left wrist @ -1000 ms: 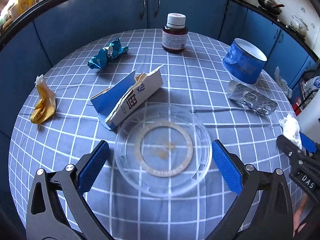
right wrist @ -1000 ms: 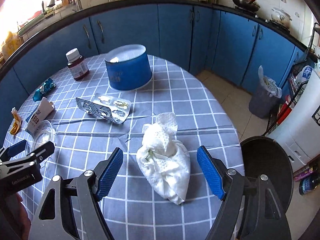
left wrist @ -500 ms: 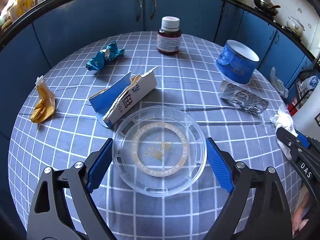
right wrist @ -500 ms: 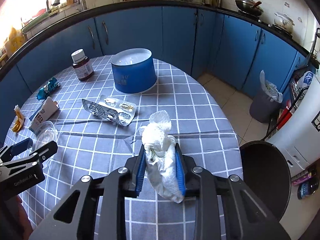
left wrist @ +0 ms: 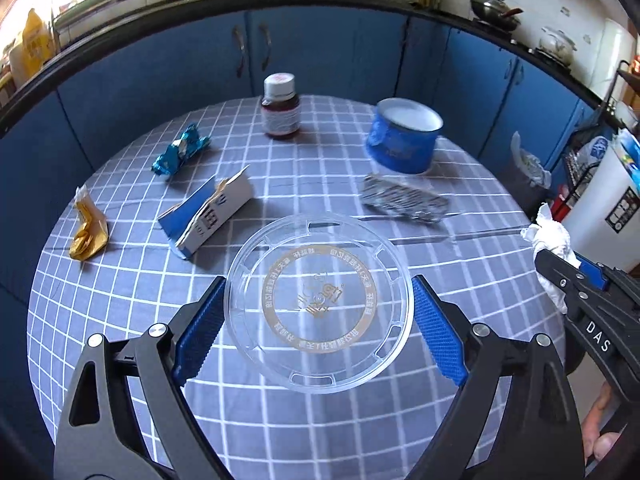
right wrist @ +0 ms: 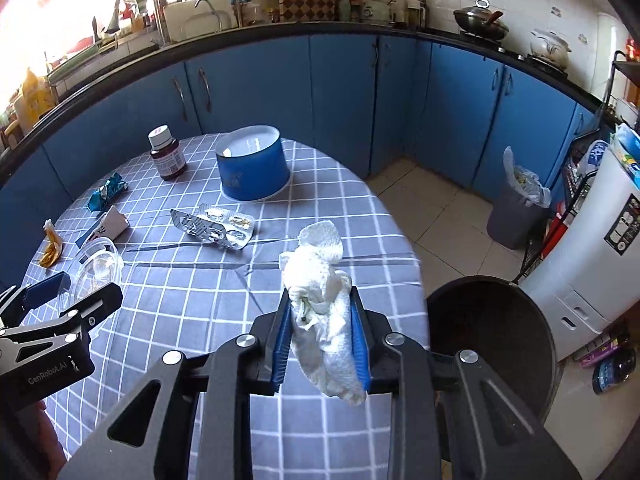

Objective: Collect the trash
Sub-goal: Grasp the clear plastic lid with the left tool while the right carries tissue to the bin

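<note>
Left tool [left wrist: 318, 322]: matte black frame with triangular cut-outs, silver round-head screws at the pivots, blue ribbed pads [left wrist: 198, 334] on both fingers. White "GenRobot.AI" lettering on its side in the right wrist view. Right tool [right wrist: 320, 338]: identical black build, silver screws, blue pads; white "DAS" lettering. Bare fingers [left wrist: 600, 438] show at the right tool's handle.

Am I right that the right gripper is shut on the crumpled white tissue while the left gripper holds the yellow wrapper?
Not quite: in the left wrist view the left gripper holds the clear round plastic lid, not the yellow wrapper, which lies on the table. The right gripper is indeed shut on the crumpled white tissue.
</note>
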A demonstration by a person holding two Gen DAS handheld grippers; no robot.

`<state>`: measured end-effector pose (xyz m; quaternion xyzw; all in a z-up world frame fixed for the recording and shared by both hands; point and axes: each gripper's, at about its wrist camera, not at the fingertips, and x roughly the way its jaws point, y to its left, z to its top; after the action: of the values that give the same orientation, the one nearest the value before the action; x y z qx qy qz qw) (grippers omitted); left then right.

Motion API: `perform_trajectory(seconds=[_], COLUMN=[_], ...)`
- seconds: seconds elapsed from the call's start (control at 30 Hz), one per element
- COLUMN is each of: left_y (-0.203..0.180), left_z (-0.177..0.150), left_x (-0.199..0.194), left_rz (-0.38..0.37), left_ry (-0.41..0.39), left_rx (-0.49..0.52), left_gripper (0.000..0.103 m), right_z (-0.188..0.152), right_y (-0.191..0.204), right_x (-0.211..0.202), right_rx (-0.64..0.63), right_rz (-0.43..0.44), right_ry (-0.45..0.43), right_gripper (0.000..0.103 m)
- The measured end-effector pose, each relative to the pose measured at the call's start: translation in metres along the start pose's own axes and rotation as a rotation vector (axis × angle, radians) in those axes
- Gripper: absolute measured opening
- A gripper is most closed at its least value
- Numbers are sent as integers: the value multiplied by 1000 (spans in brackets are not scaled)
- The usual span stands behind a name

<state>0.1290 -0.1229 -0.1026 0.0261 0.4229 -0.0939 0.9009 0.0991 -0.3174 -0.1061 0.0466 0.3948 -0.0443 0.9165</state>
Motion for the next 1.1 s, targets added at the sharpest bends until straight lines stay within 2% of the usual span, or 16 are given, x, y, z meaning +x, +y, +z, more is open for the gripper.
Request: perform_trajectory(seconds=[0.43, 1.1], left_y=[-49, -126], left_z=[-3, -5], left_x=[-29, -35], left_rz=[-8, -57], left_ry=[-42, -60], left_rx=[78, 202], left_gripper=[88, 88], right_z=[-9, -24], right_y=[-37, -108], right_x=[-35, -58], right_rx=[47, 123], right_rz=[-21, -107], right_ry=[-53, -96], right_gripper=[26, 26])
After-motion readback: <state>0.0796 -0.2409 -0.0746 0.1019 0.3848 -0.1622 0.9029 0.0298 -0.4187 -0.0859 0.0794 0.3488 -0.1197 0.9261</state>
